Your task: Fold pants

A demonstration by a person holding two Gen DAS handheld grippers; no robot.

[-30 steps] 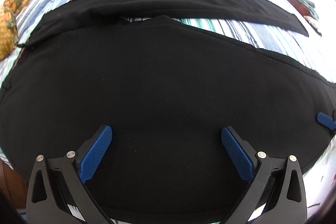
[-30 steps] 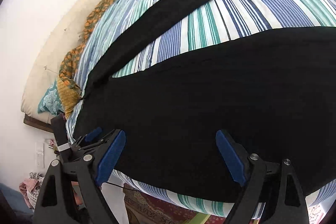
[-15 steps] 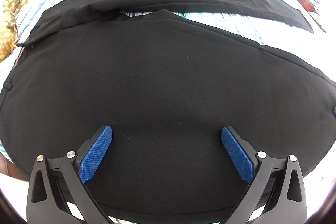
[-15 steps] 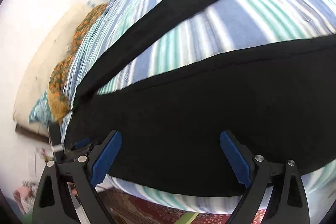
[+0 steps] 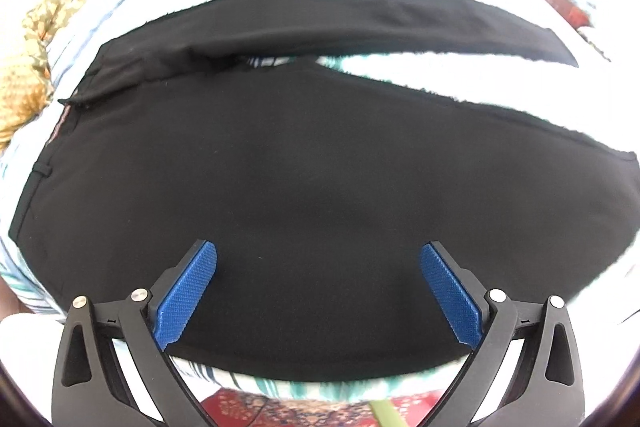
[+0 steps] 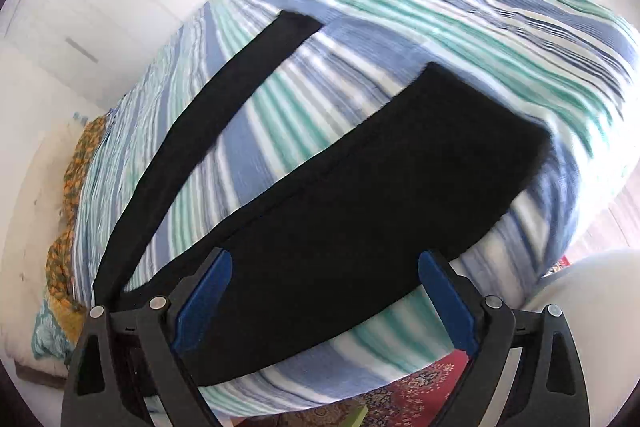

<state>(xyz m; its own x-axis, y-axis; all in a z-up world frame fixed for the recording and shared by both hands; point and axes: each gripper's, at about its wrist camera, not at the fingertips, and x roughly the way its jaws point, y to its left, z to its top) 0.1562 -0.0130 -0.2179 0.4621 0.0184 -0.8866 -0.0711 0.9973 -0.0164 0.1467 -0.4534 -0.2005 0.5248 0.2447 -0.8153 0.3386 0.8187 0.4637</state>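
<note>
My right gripper [image 6: 322, 301] has swung toward the pants' [image 6: 360, 219] 1 o'clock hem (both tongs wide, empty), so folding hasn't begun.

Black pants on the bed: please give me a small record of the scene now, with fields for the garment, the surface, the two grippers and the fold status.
garment: black pants, spread flat, two legs apart in a V
surface: striped bedsheet
left gripper: open, above the pants, nothing gripped
right gripper: open, over the near leg, nothing gripped
fold status: not yet folded
</note>
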